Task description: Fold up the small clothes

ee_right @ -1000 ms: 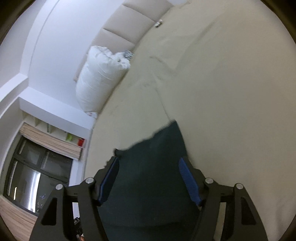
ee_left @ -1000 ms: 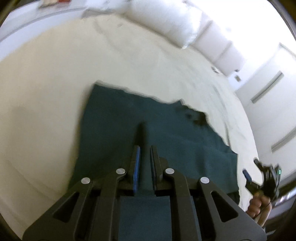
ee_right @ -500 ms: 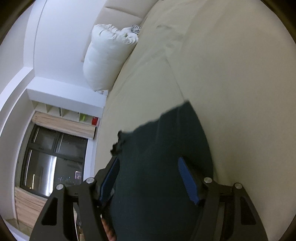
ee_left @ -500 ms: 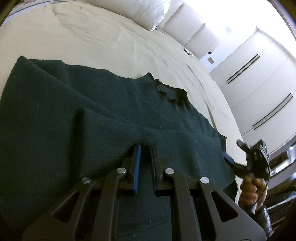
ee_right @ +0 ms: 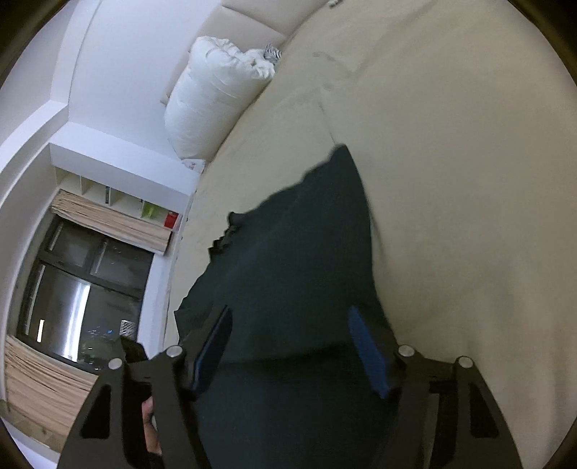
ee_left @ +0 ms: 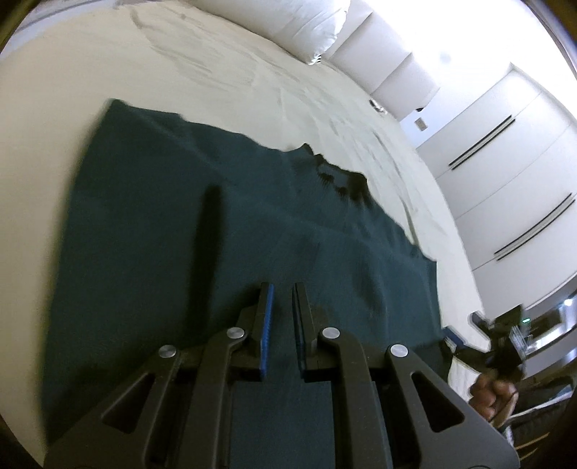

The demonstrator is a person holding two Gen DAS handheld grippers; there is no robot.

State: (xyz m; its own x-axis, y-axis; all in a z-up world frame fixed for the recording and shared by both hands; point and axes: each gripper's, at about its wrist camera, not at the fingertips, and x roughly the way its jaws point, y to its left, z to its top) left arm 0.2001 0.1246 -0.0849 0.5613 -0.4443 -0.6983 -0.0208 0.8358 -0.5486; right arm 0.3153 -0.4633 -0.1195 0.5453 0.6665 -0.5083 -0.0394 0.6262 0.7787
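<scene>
**Dark green knit spread on a cream bed, one gripper narrowed over it, the other spread**

The dark green sweater (ee_left: 223, 252) lies flat on a cream bedsheet (ee_left: 72, 90), and every place here is given from it. Beyond its far edge, the sheet runs wrinkled up to a white pillow (ee_left: 288, 25) and a padded headboard (ee_left: 382, 61). To the right of the sweater in the left wrist view stand white wardrobe doors (ee_left: 512, 173) with dark slot handles. In the right wrist view, left of the sweater, a dark window (ee_right: 72, 288) sits under a folded beige blind (ee_right: 108, 220), with open white shelves (ee_right: 119, 194) above it.

The sweater's black neckline (ee_left: 339, 180) lies at its far edge. A straight raised crease runs along the cloth on its left half. Left of and beyond the sweater the sheet is bare and broad; its right edge comes close to the side of the bed.

The left gripper (ee_left: 282, 306) hangs over the sweater's near part, its blue pads drawn close with only a thin slot between; whether cloth is nipped there cannot be told. The right gripper (ee_right: 288, 342) is spread wide over the sweater's near right corner, its jaws having just been opening, cloth seen between the pads but not pressed. A hand (ee_left: 494, 397) holds it.
</scene>
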